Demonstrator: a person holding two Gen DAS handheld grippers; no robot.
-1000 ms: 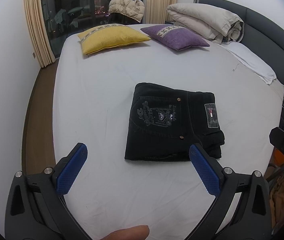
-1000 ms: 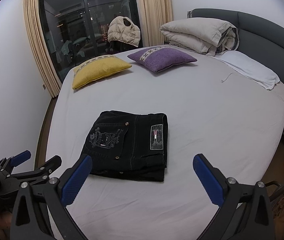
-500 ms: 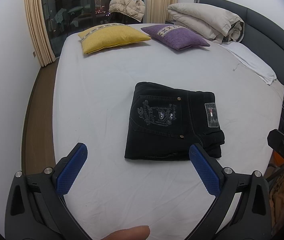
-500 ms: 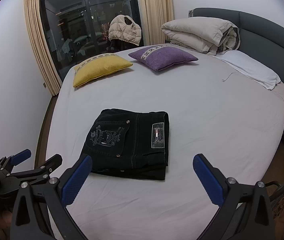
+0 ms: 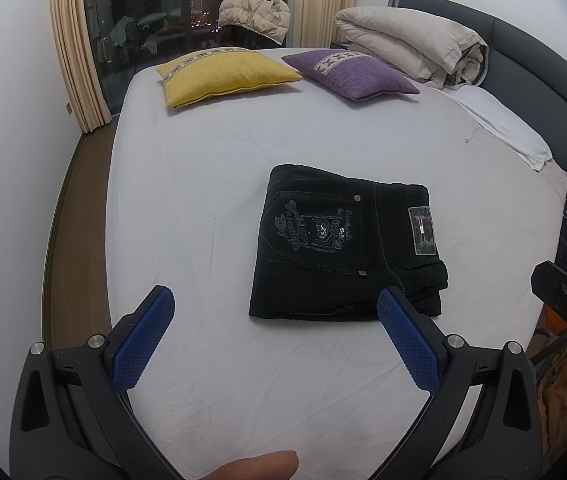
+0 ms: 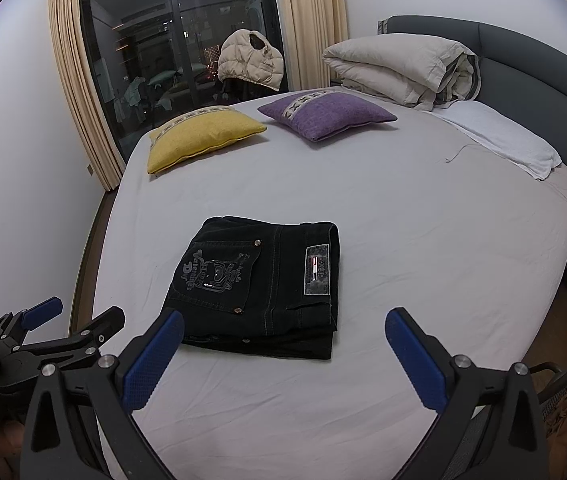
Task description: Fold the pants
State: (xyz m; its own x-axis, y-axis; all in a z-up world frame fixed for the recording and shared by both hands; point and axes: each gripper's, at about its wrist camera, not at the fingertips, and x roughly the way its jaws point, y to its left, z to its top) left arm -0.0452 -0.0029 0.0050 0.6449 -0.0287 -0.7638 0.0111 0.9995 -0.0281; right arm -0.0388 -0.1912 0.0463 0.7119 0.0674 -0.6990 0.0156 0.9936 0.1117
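Left wrist view shows almost nothing changed over the last second: pants [image 5: 343,252] lie folded mid-frame, left gripper [image 5: 271,336] and right gripper [image 6: 283,350] both spread empty, so folding looks complete.

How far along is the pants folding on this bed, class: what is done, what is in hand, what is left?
Done: the black pants lie in a compact folded rectangle on the bed, back pocket and label up. In hand: nothing; the left gripper and right gripper have open jaws, both short of the pants. Left: seemingly nothing, perhaps squaring the uneven layers at the near right corner.
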